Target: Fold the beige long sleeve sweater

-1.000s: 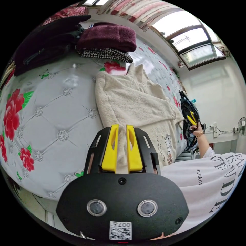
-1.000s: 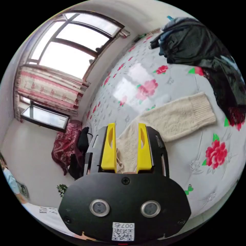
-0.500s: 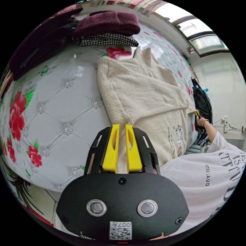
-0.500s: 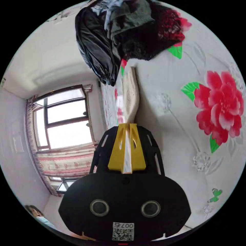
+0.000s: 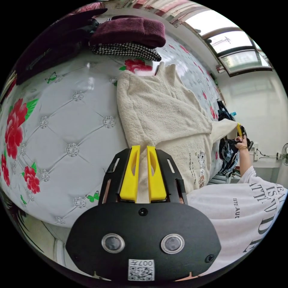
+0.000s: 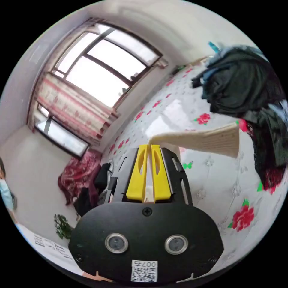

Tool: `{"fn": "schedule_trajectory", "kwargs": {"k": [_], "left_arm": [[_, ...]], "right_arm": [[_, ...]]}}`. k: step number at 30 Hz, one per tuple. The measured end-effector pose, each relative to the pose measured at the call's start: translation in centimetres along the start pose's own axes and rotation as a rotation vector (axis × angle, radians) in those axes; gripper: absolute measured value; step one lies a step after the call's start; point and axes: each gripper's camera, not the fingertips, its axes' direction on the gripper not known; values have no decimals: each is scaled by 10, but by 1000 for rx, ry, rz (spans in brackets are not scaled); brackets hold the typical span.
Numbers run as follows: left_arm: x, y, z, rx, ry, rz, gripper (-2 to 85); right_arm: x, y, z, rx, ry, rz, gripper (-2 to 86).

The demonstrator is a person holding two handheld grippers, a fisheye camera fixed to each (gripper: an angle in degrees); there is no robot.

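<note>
The left gripper [image 5: 143,172] had its yellow fingers clamped on the beige sweater's [image 5: 159,114] hem; the right gripper [image 6: 148,174] pinched a raised sleeve [image 6: 207,139]. The sweater lay on a tufted, rose-printed bed [image 5: 66,126] between folded clothes [image 5: 127,37] and dark garments [image 6: 243,87], under a window [image 6: 102,69].

Sweater [image 5: 162,120]: beige, fuzzy knit, ribbed high collar, small cartoon print near the hem. Lies face up on the bed, collar pointing away toward the stacked clothes. One sleeve is folded diagonally across the chest, ribbed cuff ending near the far side edge. Hem corner nearest is bunched and pulled up off the bed. Other sleeve [image 6: 207,139] is lifted clear of the bed, stretched out roughly level, ribbed cuff hanging free at its end, the rest of the body flat.
</note>
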Motion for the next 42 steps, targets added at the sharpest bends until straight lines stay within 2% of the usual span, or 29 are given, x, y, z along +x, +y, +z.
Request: {"fn": "schedule_trajectory", "kwargs": {"k": [2, 5, 6, 8, 9, 11, 13, 15, 20, 27, 32, 37, 42], "left_arm": [[-2, 6, -5, 19, -2, 6, 46], [-10, 18, -9, 40, 15, -4, 47], [-14, 23, -9, 44, 22, -5, 47], [-19, 30, -6, 41, 30, -11, 48], [-22, 35, -4, 38, 38, -19, 48], [-27, 41, -2, 35, 56, -28, 49], [-29, 48, -4, 43, 67, -20, 50], [-31, 52, -5, 46, 62, -6, 50], [-36, 41, 0, 61, 120, 19, 54], [1, -29, 12, 116, 127, 174, 60], [32, -98, 33, 114, 42, 306, 76], [76, -170, 84, 45, -155, 458, 90], [92, -209, 135, -52, -207, 503, 115]], "right_arm": [[-110, 21, 35, -160, 3, -448, 2], [-211, 100, 82, -304, -30, -852, 5], [-224, 119, 92, -335, -44, -907, 6], [-250, 201, 147, -530, -64, -1039, 13], [-251, 219, 163, -611, -61, -1040, 15], [-250, 273, 210, -989, -122, -1016, 30], [-250, 282, 217, -1058, -146, -948, 44], [-251, 271, 207, -1003, -166, -897, 54], [-250, 215, 185, -729, -148, -849, 65], [-222, 135, 248, -729, -164, -596, 78], [-195, 66, 315, -743, -147, -454, 77], [-178, 31, 375, -781, -112, -410, 79], [-163, 27, 424, -860, -106, -408, 81]]}}
